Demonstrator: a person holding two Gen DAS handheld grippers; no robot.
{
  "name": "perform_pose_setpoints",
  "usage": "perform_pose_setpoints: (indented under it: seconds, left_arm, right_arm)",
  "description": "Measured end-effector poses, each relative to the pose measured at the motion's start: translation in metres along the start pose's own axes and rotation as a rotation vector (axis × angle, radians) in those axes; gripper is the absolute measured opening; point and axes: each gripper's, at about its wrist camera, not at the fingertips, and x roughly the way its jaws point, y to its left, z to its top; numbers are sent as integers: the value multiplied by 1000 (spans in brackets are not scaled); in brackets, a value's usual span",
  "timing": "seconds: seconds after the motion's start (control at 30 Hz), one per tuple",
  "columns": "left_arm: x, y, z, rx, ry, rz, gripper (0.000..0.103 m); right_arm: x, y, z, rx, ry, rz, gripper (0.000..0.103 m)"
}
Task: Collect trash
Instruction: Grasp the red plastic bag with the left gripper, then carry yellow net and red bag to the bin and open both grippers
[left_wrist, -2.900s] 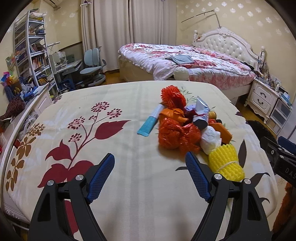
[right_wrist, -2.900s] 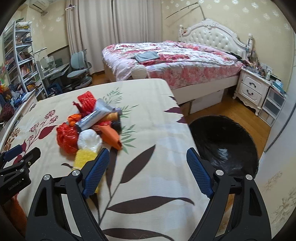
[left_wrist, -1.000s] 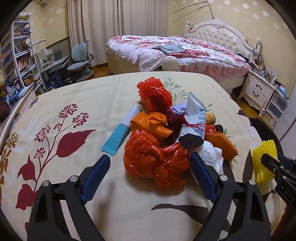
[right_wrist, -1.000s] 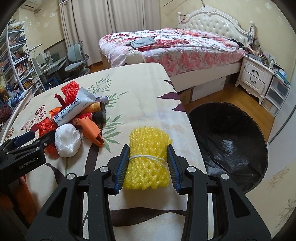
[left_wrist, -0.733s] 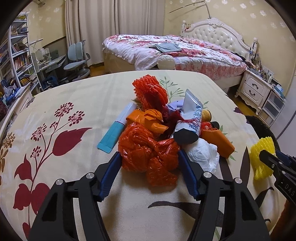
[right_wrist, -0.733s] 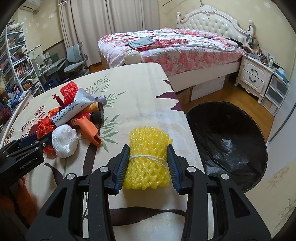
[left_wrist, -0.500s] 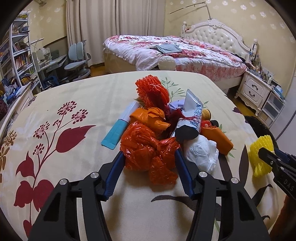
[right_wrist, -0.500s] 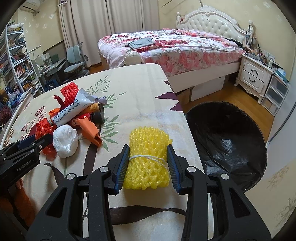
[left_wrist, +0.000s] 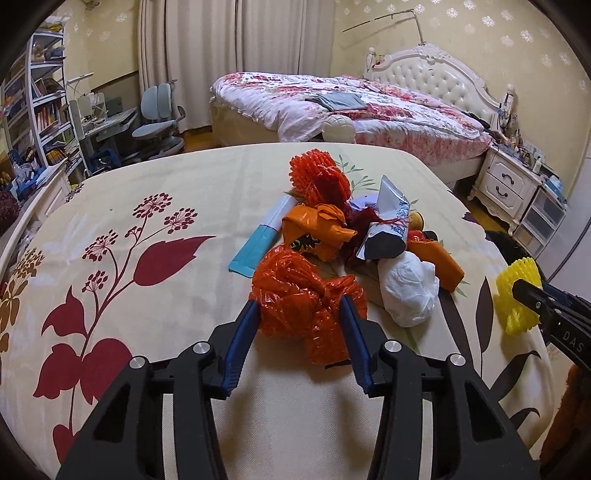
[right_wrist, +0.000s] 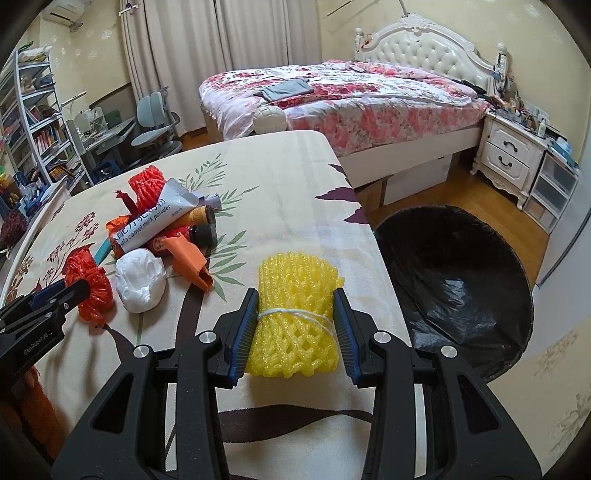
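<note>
Room, left wrist view: a bedroom; before me a table under a cream cloth (left_wrist: 177, 192) printed with dark red flowers, behind it a bed (left_wrist: 354, 110) with a rose quilt.
Trash pile, left wrist view: crinkled red plastic bag (left_wrist: 295, 291), shiny and thin; a red foam net (left_wrist: 319, 179) with ribs; a grey soft tube (left_wrist: 388, 229); a white crumpled wad (left_wrist: 408, 290); a flat blue and white packet (left_wrist: 260, 243).
My left gripper (left_wrist: 297, 325): the jaws are closing, about half spread; the blue ribbed pads (left_wrist: 242, 332) press both sides of the red plastic bag.
Room, right wrist view: the same table edge; on the floor beside it a round bin with black glossy liner (right_wrist: 458, 280).
Yellow foam net (right_wrist: 295, 314): a soft roll of mesh, tied in the middle with white string.
My right gripper (right_wrist: 295, 325): narrowed, pinching the yellow foam net by its two sides, above the cloth near the table edge beside the bin.
Pile, right wrist view: the grey soft tube (right_wrist: 147, 221) lies left of the net, well apart.
</note>
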Motion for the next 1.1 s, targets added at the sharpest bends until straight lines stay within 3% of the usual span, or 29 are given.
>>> perform_pose_setpoints:
  seconds: [0.03,0.1,0.23,0.43,0.53,0.8,1.1]
  left_arm:
    - [0,0,0,-6,-6,8,67]
    - [0,1,0,-22,-26,20,79]
    - [9,-2,3,-6,-18,44,83]
    - [19,-3,-1,9,31,35,83]
    - [19,-5,-2,22,31,32,71]
    - [3,-11,-5,30,-6,32,65]
    - [-35,-36,14,44,-120,-24,65]
  right_arm:
    - [0,0,0,0,-1,0,40]
    - [-1,0,0,0,-1,0,40]
    - [-1,1,0,-2,1,-1,40]
    - [0,0,-1,1,2,0,40]
    - [2,0,-2,1,6,-1,40]
    - [-2,-4,0,9,-13,-1,39]
    - [-20,-26,10,42,-75,-38,39]
